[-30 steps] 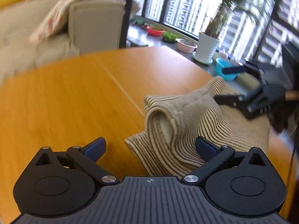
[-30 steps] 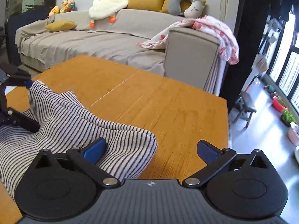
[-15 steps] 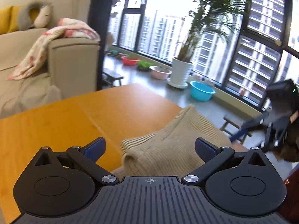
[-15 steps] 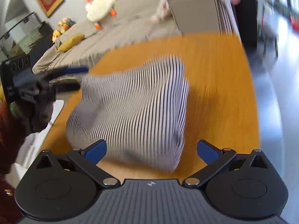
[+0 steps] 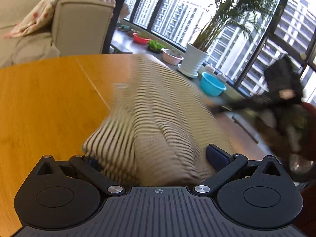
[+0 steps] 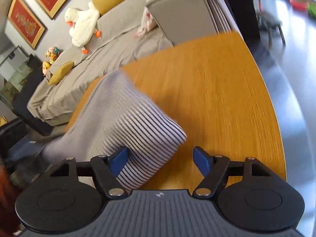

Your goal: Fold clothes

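Our left gripper (image 5: 156,158) has a ribbed dark grey body flanked by two round black housings, with black linkage arms pinned by silver screws and dark blue pads; a small crosshair mark sits mid-edge. Our right gripper (image 6: 161,158) looks the same (brighter blue pads). We wear a dark red sleeve (image 5: 310,130).

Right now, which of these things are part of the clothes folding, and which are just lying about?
Part of the job:
striped garment
wooden table
left tongs
right tongs

Just lying about:
plush duck
yellow cushion
blue basin
potted palm
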`<state>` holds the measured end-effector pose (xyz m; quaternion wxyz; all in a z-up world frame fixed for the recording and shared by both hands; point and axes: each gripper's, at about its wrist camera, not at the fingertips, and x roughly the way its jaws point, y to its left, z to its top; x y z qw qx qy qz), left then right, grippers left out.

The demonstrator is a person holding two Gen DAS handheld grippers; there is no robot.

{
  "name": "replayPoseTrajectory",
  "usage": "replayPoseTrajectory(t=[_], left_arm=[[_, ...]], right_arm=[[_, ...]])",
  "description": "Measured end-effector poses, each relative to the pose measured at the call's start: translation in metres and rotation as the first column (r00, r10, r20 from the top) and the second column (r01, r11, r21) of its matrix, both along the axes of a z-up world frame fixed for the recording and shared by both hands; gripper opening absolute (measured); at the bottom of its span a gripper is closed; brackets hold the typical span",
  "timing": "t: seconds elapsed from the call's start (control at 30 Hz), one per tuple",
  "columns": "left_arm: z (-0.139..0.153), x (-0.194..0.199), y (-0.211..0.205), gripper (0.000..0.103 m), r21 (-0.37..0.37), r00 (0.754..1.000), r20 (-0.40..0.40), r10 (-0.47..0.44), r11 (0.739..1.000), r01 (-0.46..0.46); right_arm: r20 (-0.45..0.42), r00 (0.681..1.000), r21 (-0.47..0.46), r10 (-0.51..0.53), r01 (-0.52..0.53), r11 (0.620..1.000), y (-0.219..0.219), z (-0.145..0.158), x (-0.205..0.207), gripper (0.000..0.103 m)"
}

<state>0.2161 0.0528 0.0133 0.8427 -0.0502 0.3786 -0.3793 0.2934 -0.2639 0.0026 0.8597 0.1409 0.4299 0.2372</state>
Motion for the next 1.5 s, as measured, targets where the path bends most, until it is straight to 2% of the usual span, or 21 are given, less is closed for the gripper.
replayPoseTrajectory(t=[0.17,0.27,0.33,0.4,0.5,0.57,0.63,0.67,0.73,0.77,0.8,0.87,0.93,1.03,1.17,1.3,1.37,1.4,1.43,1.47,1.5], left_arm=[[-0.002,-0.037,-0.006,0.103,-0.038,1.000,-0.004,0.007,0.999,-0.007],[-0.003,-0.060,-0.015,0.103,-0.047,0.999,-0.010,-0.052,0.998,0.052],[0.000,-0.074,-0.019,0.103,-0.022,0.996,0.007,-0.086,0.996,0.086],[0.006,-0.083,-0.013,0.103,-0.019,0.995,0.022,-0.100,0.995,0.100],[0.020,-0.084,0.018,0.103,-0.078,0.999,0.039,-0.022,0.997,0.025],[0.027,-0.082,0.040,0.103,-0.114,0.995,0.055,0.082,0.991,-0.075],[0.029,-0.077,0.053,0.103,-0.114,0.981,0.062,0.182,0.978,-0.175],[0.028,-0.074,0.058,0.103,-0.106,0.972,0.064,0.227,0.970,-0.220],[0.025,-0.074,0.059,0.103,-0.066,0.955,0.071,0.287,0.957,-0.283],[0.022,-0.074,0.058,0.103,-0.049,0.952,0.064,0.298,0.954,-0.295],[0.019,-0.075,0.056,0.103,-0.042,0.952,0.048,0.301,0.953,-0.299],[0.016,-0.077,0.051,0.103,-0.032,0.953,0.027,0.301,0.953,-0.300],[0.014,-0.076,0.050,0.103,-0.021,0.953,0.026,0.303,0.953,-0.303],[0.008,-0.086,0.057,0.103,-0.029,0.945,0.021,0.326,0.945,-0.326],[0.004,-0.092,0.057,0.099,-0.067,0.934,0.009,0.356,0.933,-0.355],[-0.004,-0.097,0.053,0.082,-0.110,0.932,-0.028,0.361,0.926,-0.362],[-0.007,-0.096,0.049,0.077,-0.138,0.931,-0.058,0.359,0.921,-0.364],[-0.007,-0.095,0.048,0.069,-0.153,0.932,-0.069,0.356,0.919,-0.363],[-0.006,-0.095,0.046,0.060,-0.167,0.934,-0.071,0.349,0.919,-0.356],[-0.004,-0.094,0.043,0.058,-0.180,0.937,-0.071,0.341,0.920,-0.349],[-0.002,-0.095,0.041,0.050,-0.187,0.942,-0.060,0.331,0.923,-0.336]], right_arm=[[0.150,0.987,-0.139,0.053,-0.032,0.990,0.050,0.008,0.027,0.077],[0.182,0.982,-0.171,0.046,-0.015,0.985,0.063,0.014,0.031,0.086],[0.189,0.981,-0.177,0.037,-0.003,0.984,0.062,0.018,0.028,0.098],[0.205,0.978,-0.176,0.036,0.001,0.984,0.055,0.022,0.018,0.102],[0.267,0.963,-0.128,0.023,0.012,0.992,0.040,0.037,-0.010,0.103],[0.353,0.935,-0.076,-0.020,0.050,0.996,0.029,0.047,-0.038,0.103],[0.410,0.912,-0.049,-0.008,0.030,0.998,0.027,0.055,-0.062,0.103],[0.424,0.905,-0.061,0.030,-0.004,0.998,0.032,0.056,-0.073,0.103],[0.447,0.883,-0.151,0.144,-0.084,0.985,0.053,0.051,-0.095,0.101],[0.429,0.879,-0.228,0.210,-0.119,0.966,0.068,0.042,-0.103,0.099],[0.406,0.874,-0.298,0.267,-0.149,0.943,0.082,0.033,-0.110,0.092],[0.365,0.881,-0.380,0.302,-0.155,0.912,0.098,0.007,-0.116,0.094],[0.405,0.858,-0.407,0.314,-0.138,0.903,0.100,0.006,-0.120,0.095],[0.419,0.851,-0.401,0.316,-0.139,0.905,0.099,0.020,-0.122,0.095],[0.520,0.759,-0.415,0.391,-0.176,0.893,0.097,0.031,-0.155,0.093],[0.539,0.691,-0.460,0.482,-0.238,0.856,0.104,0.026,-0.188,0.093],[0.529,0.664,-0.529,0.528,-0.228,0.818,0.110,0.014,-0.198,0.089],[0.527,0.658,-0.559,0.538,-0.208,0.802,0.113,0.009,-0.200,0.073],[0.533,0.659,-0.567,0.531,-0.187,0.802,0.113,0.008,-0.201,0.049],[0.535,0.678,-0.537,0.504,-0.188,0.822,0.108,0.013,-0.197,0.041],[0.531,0.711,-0.469,0.461,-0.207,0.859,0.101,0.021,-0.191,0.027]])
